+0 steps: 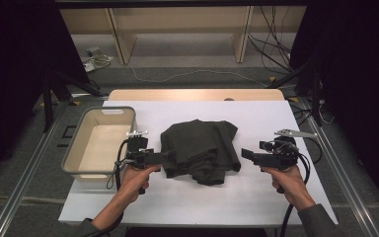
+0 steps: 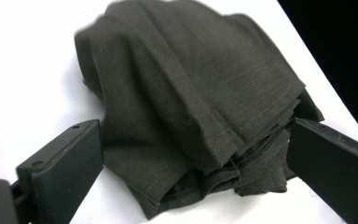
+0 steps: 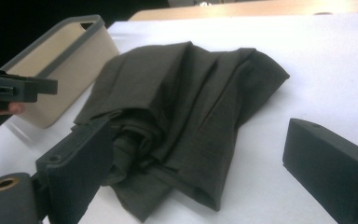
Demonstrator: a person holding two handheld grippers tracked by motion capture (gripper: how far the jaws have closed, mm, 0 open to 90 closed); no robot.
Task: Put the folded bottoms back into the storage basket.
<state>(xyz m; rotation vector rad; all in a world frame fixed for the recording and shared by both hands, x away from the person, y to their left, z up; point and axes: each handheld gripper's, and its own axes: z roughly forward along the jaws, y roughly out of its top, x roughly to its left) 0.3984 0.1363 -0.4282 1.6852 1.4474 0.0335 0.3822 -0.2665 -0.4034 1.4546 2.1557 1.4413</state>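
Both my left gripper (image 1: 169, 157) and right gripper (image 1: 246, 153) stood wide, empty, flanking the roughly folded dark cloth (image 1: 200, 149); bin (image 1: 75, 150) looked empty, so probably nothing moved yet.

Lab, dark curtains (image 1: 10, 59), floor cables (image 1: 271, 49)

The right gripper (image 3: 193, 177) has its two black jaws spread wide — the crumpled dark cloth (image 3: 182, 116) lies between them on the white table (image 3: 326, 70). Beyond it stands a beige bin (image 3: 58, 70), with the left gripper (image 3: 16, 88) beside it.
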